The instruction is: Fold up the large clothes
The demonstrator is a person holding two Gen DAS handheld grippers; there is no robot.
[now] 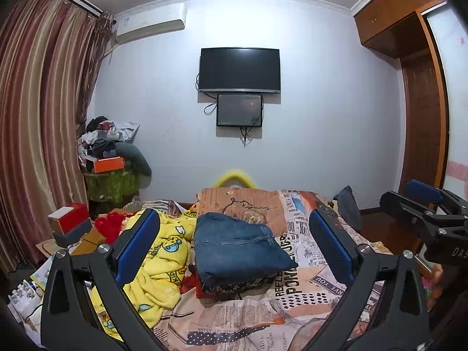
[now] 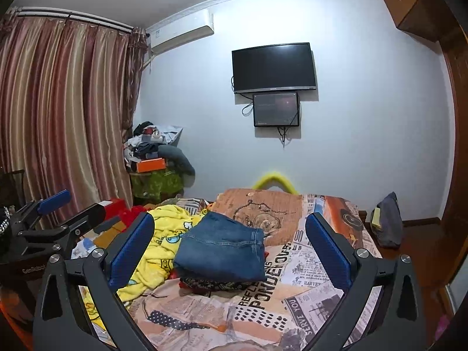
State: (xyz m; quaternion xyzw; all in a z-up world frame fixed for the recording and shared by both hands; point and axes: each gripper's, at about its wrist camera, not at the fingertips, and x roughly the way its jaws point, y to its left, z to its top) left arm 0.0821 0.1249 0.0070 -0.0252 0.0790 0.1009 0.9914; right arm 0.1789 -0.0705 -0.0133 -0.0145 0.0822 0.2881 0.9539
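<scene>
Folded blue jeans [image 1: 239, 245] lie on top of a small stack of dark patterned clothes [image 1: 234, 286] on the bed; they also show in the right wrist view [image 2: 222, 248]. A crumpled yellow cartoon-print garment [image 1: 158, 260] lies left of the stack, also in the right wrist view [image 2: 163, 234]. My left gripper [image 1: 234, 251] is open and empty, held above the bed short of the stack. My right gripper [image 2: 231, 254] is open and empty, likewise short of the stack. Each gripper shows in the other's view, the right one [image 1: 421, 204] and the left one [image 2: 67, 207].
The bed has a newspaper-print cover [image 1: 292, 307]. A cluttered stand [image 1: 111, 158] and curtains [image 1: 44, 117] are at the left. A red box [image 1: 67, 216] sits beside the bed. A TV [image 1: 239, 70] hangs on the wall. A wooden wardrobe [image 1: 421, 87] stands at the right.
</scene>
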